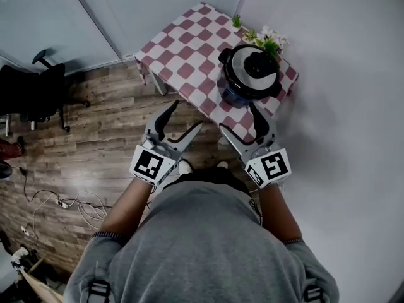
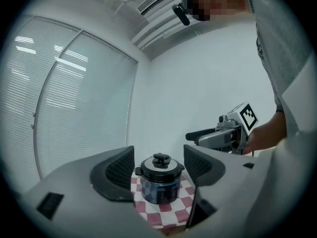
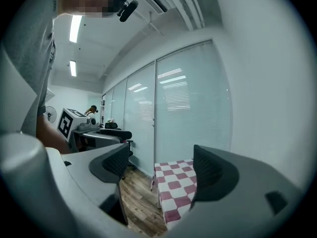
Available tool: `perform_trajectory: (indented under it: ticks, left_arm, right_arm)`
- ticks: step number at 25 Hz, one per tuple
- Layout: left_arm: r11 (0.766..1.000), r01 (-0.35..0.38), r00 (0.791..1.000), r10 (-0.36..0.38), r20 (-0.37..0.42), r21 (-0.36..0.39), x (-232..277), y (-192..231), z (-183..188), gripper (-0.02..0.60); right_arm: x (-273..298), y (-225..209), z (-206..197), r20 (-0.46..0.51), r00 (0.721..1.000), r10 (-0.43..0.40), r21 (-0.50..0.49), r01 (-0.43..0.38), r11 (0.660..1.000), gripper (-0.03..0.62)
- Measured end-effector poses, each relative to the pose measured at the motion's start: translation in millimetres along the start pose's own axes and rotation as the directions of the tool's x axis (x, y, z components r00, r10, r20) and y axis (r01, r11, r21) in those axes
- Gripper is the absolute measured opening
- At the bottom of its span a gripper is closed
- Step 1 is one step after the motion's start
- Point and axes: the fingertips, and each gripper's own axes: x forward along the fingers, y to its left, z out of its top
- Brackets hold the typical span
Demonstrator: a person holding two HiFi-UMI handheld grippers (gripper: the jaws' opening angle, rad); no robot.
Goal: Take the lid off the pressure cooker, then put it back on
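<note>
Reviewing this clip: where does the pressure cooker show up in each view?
Head view: the pressure cooker is upper right of centre, standing on the tablecloth.
Left gripper view: low centre, lid on.
Right gripper view: not in it.
Shared landmark: the red-and-white checked tablecloth, also in the left gripper view and the right gripper view.

In the head view the pressure cooker [image 1: 250, 74] is covering part of the flowers [image 1: 268, 40] at the far corner of the tabletop [image 1: 183, 49], and the right gripper [image 1: 237, 116] is overlapping its near edge. In the right gripper view one jaw is blocking one side of the tabletop. An office chair [image 1: 41, 96] is running off the head view's left edge.
</note>
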Motion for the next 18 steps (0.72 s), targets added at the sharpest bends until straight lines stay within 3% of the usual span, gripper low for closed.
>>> perform_trajectory:
  ticks: [3,7,18]
  left_arm:
    - [1.0,0.017,0.999,-0.017,-0.028,-0.004,3.3,5.6,-3.1,0.324]
    - [1.0,0.023,1.0,-0.023,-0.003,-0.003,16.9,17.0,-3.1,0.324]
    - [0.998,0.061,0.998,-0.06,-0.025,0.007,79.2,52.5,-2.7,0.324]
  right_arm:
    - [5.1,-4.2,-1.5,-0.006,1.0,-0.018,0.001,0.018,1.0,0.411]
    - [13.4,-18.3,-3.7,-0.017,0.999,-0.036,0.007,0.036,0.999,0.411]
    - [58.9,-86.4,-8.9,-0.018,0.998,-0.056,0.02,0.056,0.998,0.402]
